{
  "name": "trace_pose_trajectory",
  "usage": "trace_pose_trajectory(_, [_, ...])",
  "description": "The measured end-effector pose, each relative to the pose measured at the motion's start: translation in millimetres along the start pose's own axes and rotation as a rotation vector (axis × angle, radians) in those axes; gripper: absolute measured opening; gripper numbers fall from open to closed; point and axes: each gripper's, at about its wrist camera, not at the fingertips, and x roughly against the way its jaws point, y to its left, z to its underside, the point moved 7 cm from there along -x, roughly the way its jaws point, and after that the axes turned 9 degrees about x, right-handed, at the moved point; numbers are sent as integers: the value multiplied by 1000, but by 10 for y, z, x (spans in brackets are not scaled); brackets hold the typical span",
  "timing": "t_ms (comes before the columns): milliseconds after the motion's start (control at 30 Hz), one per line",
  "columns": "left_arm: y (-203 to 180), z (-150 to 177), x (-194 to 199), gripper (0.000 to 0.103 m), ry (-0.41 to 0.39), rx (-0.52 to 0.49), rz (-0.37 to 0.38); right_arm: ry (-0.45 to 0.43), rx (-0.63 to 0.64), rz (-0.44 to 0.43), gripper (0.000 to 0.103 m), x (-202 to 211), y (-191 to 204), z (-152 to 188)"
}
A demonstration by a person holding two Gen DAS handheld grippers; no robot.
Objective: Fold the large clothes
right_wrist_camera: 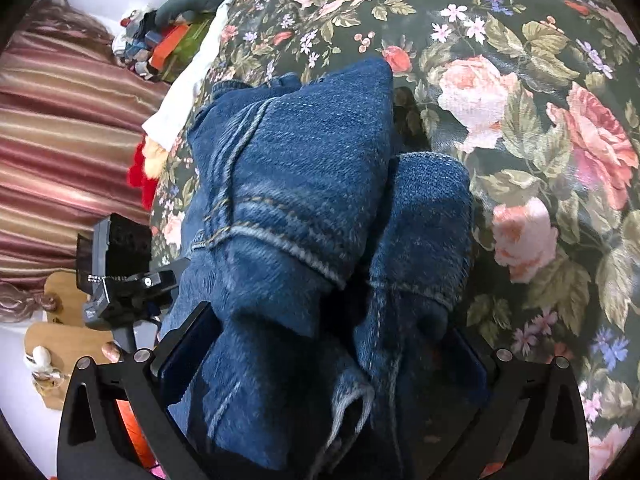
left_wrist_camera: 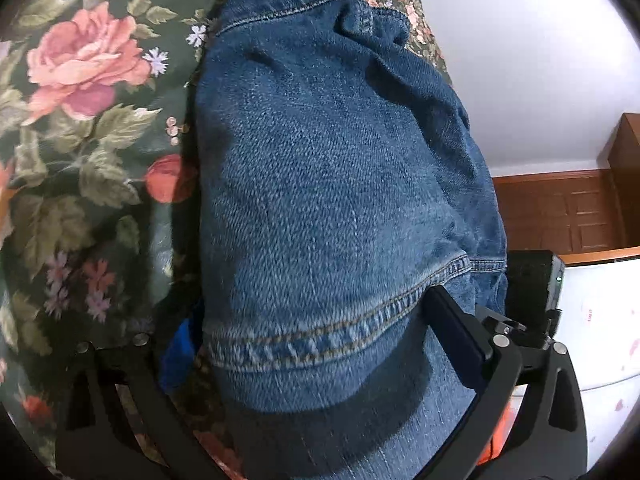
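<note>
Denim is heavy: the jeans (left_wrist_camera: 340,184) could drag out of either claw, or their bunched layers fold crooked over the floral bedspread (left_wrist_camera: 84,120). The left claw (left_wrist_camera: 316,340) grasps a hemmed edge that fills the frame's centre between its fingers. The right claw (right_wrist_camera: 328,364) clenches two thick folds running from lower centre upward.

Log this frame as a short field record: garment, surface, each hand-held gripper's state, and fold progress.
garment: blue denim jeans, bunched in thick layers
surface: dark floral bedspread
left hand-held gripper: shut on the denim near a stitched seam
right hand-held gripper: shut on several gathered layers of denim
background: striped curtain in the right wrist view, wooden panelling in the left
fold progress: underway, not yet lying flat
</note>
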Motion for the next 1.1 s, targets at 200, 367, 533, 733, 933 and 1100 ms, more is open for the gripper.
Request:
trace_pose_trajectory(200, [-60,-124,-59,100,-31,25,14,-53,25,8,102,-81,19,-117])
trace_pose_trajectory(367, [-224,-113,-7,88,-65,-30,-30,-77,66,41,90,-3,95,-72])
trace_pose_trajectory(533, [-543,29,134,79,-116,-145,-108,-93,124,81,70,187,332,64])
trace_pose_trajectory(733, [-939,183,464,74,-158,-261,-143,-103,135,58,63,450,584,217])
trace_pose_trajectory(933, [-1221,252,931,73,-212,-318,-118,-172,170,56,62,774,965,237])
trace_pose_trajectory(1100, [-1222,421,1439,73,-249,-345,-103,-208,221,69,62,938,1383,271])
